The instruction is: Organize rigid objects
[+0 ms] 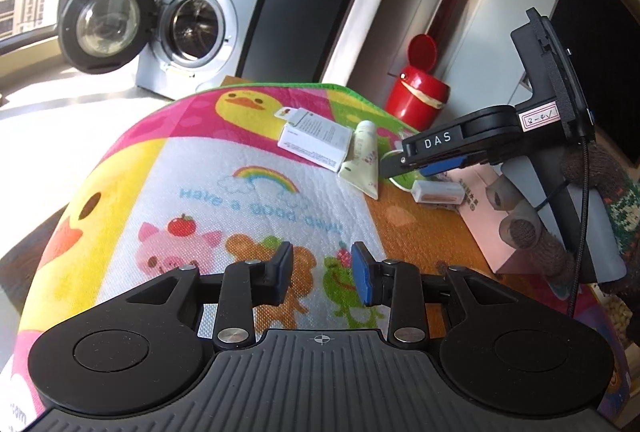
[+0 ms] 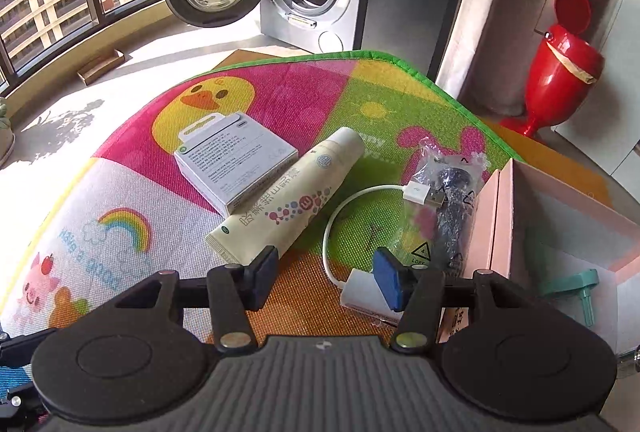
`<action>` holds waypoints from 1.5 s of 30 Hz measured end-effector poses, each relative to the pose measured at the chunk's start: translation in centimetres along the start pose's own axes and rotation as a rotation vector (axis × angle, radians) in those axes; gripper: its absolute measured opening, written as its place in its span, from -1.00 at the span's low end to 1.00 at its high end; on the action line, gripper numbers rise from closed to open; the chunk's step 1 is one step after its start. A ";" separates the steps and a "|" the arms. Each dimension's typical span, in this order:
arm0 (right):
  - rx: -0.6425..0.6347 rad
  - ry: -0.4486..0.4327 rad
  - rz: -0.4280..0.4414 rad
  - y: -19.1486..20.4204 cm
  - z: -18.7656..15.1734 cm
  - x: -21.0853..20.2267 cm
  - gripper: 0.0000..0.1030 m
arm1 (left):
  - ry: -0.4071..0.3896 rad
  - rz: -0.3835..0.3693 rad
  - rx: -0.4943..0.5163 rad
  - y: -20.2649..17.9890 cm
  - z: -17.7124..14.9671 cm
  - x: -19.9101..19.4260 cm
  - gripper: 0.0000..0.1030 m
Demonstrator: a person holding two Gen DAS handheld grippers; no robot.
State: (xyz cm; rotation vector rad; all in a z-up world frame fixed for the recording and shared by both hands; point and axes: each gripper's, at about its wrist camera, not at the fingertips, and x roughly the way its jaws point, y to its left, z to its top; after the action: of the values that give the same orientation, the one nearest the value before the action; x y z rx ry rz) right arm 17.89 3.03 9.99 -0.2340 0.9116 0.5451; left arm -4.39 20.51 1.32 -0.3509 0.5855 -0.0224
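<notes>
- Nearest my right-hand camera, the right gripper [image 2: 326, 282] hangs over the mat [image 2: 120, 232] with its tongs about half open and nothing between them; the blue pad [image 2: 387, 282] stands just in front of the white charger block [image 2: 366, 294].
- The block's white cable [image 2: 336, 216] loops up to its USB plug [image 2: 424, 194]; a cream tube [image 2: 288, 204] and a white carton [image 2: 236, 162] lie toward the mat's middle, the tube leaning on the carton.
- The pink box [image 2: 560, 200] sits open at the mat's right edge, a bagged black part [image 2: 452, 208] against its wall, a teal piece [image 2: 584, 288] inside.
- I judge the block is the next pick: I should shift right, straddle its body rather than the cable, then close squarely.
- My right wrist pitches steeply down.
- The left gripper [image 1: 322, 274] idles above the mat's near edge, tongs narrow and empty, tilted gently down.
</notes>
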 end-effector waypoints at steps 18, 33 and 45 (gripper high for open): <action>0.273 0.021 0.249 0.8 6.2 7.5 0.35 | 0.084 0.085 -0.090 1.7 1.1 -1.0 -0.32; 0.221 -0.009 0.022 0.6 4.1 7.2 0.23 | 0.059 0.182 -0.035 1.0 4.2 1.3 -0.31; -0.064 -0.003 0.129 4.3 -4.8 -0.5 -0.79 | 0.077 0.230 0.021 0.4 4.7 3.0 -0.31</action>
State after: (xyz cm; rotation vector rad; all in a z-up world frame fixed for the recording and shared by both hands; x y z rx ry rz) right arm 12.02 4.47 7.63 -0.2328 0.9112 0.6950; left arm 0.64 22.03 3.27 -0.2614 0.6982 0.1796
